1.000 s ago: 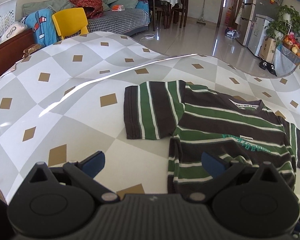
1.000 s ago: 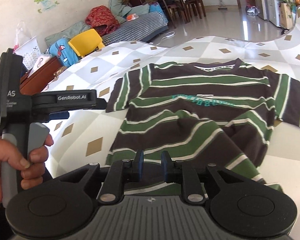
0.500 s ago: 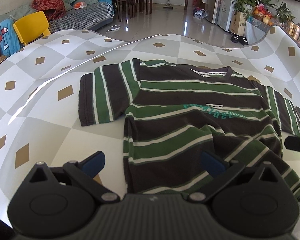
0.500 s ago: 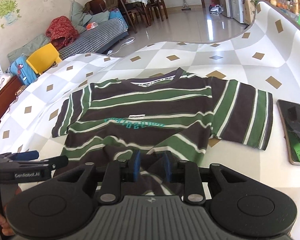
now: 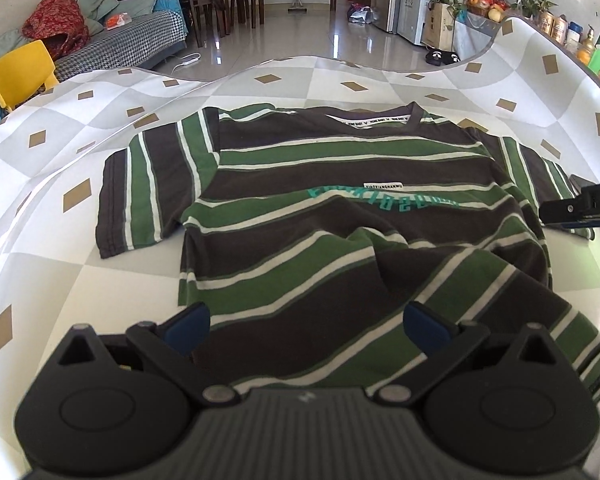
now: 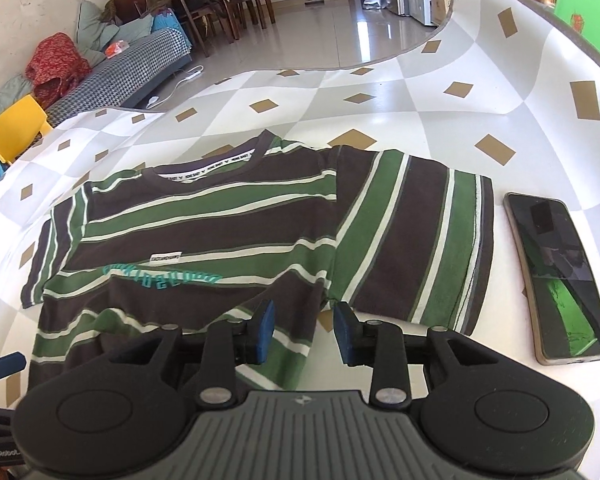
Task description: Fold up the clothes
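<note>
Two grippers over one garment, both pointing down at the near hem. Left to right: the striped T-shirt (image 5: 340,216) lies front-up on the checked tablecloth (image 5: 60,216), collar away from me, its left sleeve (image 5: 148,192) spread flat beside the body, presumably ready to be folded inward. My left gripper (image 5: 306,322) stands wide, nothing between its pads, hovering above the hem's left part; I judge it is lining up for a corner pinch. The lower body is rumpled, with a raised ridge running across the stripes, so it wants smoothing first. My right gripper (image 6: 303,332) has narrow jaws that are opening, nothing pinched between them, over the right side seam. The right sleeve (image 6: 420,240) lies flat. Far right, a phone (image 6: 556,276) sits just beside that sleeve, apart from it; a snag risk when folding.
</note>
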Demonstrator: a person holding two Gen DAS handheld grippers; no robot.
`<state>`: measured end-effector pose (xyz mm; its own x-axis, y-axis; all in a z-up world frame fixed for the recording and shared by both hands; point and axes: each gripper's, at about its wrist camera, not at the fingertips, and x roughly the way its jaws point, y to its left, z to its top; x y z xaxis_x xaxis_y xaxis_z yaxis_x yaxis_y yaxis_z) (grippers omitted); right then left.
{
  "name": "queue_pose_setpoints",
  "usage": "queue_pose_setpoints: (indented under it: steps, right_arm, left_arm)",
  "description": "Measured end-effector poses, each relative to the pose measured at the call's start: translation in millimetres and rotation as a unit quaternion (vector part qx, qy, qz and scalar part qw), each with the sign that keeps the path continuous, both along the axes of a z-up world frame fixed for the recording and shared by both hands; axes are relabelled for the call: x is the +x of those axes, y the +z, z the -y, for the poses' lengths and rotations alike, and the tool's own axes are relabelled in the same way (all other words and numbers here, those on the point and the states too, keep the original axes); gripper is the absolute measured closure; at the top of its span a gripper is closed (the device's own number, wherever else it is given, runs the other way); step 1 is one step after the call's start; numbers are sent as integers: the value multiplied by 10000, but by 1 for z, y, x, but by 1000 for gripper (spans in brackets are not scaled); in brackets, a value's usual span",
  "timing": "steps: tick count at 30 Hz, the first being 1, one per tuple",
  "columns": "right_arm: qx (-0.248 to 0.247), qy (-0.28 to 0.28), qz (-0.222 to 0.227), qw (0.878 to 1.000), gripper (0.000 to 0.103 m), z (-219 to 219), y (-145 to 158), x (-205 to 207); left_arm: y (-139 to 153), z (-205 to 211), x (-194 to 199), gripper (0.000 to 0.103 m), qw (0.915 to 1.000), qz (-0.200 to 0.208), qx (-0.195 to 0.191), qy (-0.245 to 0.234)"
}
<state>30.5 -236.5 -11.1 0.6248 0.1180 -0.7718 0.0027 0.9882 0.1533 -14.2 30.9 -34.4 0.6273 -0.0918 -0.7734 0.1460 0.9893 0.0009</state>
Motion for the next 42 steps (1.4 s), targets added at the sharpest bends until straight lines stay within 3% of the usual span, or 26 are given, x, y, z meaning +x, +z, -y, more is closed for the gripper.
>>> queue_pose_setpoints:
  steps: [10,16,19,38,42]
  right_arm:
    - [-547,148,-182,9982,71,-7,-24,26]
    - [-963,383,-77,9946,87,-16,-28,30]
    - [-1033,339,-50,9941,90,-14,-29,33]
    - [-1120,-8,79,9937,90,-2,-31,58]
    - [-1108,-53,104,9938,90,-1,-31,64]
  left_arm:
    - [-25,-1,8,0,9995,-307,69,-52]
    - [-27,-4,8,0,9996,-248,85,-119]
    - [-27,-7,10,0,9996,-262,106,-69]
    - [-28,-28,28,0,9979,-234,278,530]
    - [-30,-36,35,0,9971,-290,133,686]
